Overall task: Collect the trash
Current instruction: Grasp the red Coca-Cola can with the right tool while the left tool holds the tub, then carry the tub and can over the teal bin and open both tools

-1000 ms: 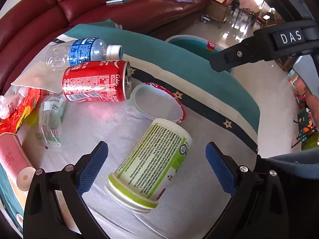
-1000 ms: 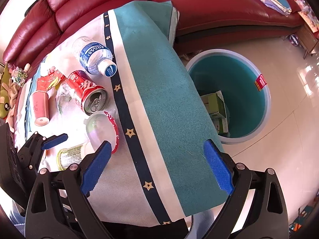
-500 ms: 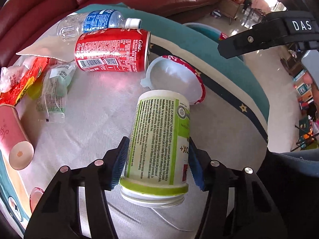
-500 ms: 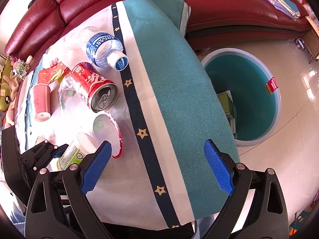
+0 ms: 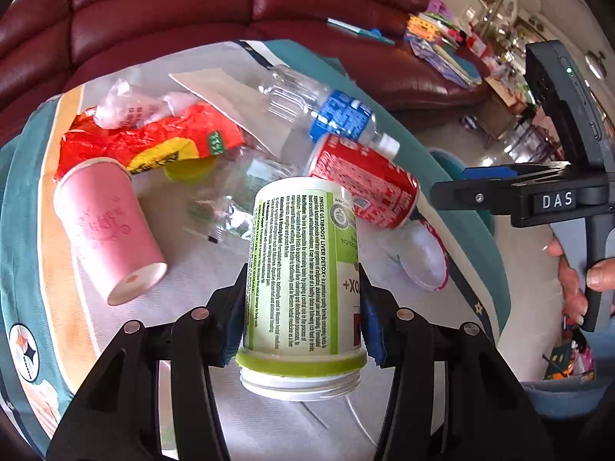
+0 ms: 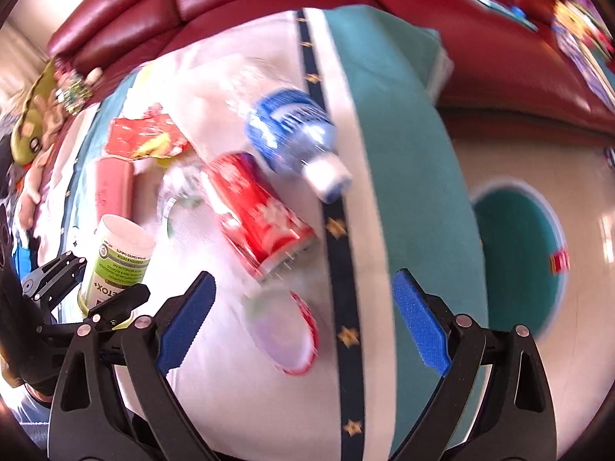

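Left tongs point(image 5: 301, 309) clamp the supplement bottle point(image 5: 303, 269); only the right view shows right tongs point(image 6: 303, 322) wide, teal bin point(image 6: 515, 257) beyond.

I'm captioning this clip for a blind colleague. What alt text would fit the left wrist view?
The left gripper clamps a green-and-white supplement bottle, open neck toward the camera. Beyond it on the cloth-covered table lie a pink paper cup, a red soda can, a water bottle and an orange wrapper.
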The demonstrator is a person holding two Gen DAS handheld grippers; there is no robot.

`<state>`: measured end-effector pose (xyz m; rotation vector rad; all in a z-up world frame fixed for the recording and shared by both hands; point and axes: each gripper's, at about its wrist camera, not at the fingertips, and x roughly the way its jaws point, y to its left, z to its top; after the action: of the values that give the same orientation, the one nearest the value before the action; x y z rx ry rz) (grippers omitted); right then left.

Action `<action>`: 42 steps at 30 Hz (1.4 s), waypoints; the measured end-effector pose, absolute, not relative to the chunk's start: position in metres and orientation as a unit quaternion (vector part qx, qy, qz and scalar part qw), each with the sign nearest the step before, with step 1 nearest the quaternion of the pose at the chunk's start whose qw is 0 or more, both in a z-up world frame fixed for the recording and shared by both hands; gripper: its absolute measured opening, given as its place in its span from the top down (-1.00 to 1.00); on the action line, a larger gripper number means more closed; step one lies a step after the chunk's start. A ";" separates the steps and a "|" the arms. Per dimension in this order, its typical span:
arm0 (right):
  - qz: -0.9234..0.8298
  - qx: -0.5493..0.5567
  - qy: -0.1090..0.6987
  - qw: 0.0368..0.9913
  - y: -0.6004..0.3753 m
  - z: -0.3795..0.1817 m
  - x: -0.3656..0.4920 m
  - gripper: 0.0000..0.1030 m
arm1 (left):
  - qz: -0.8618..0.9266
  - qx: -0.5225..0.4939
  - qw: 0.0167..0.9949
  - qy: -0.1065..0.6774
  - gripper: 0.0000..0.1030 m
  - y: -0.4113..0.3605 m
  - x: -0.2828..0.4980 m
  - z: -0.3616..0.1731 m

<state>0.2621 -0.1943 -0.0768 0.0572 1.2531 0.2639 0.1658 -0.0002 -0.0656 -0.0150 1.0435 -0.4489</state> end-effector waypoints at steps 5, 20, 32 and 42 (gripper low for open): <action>0.166 -0.026 0.586 0.793 -0.156 -0.078 0.295 -0.58 | -0.188 -0.027 0.855 0.482 0.01 0.023 0.171 -0.050; 0.204 -0.040 0.638 0.742 -0.122 -0.124 0.314 -0.02 | -0.167 -0.044 0.858 0.484 0.01 0.046 0.182 -0.054; 0.196 0.037 0.581 0.789 -0.181 -0.062 0.275 0.05 | -0.183 -0.013 0.864 0.470 0.01 0.005 0.175 -0.032; 0.144 0.121 0.513 0.837 -0.285 -0.021 0.239 0.05 | -0.224 0.032 0.861 0.455 0.01 -0.078 0.173 -0.003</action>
<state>0.2392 -0.2849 -0.0205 0.2556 1.0859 0.3043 0.1726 -0.0783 -0.0031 0.0682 0.9544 -0.4704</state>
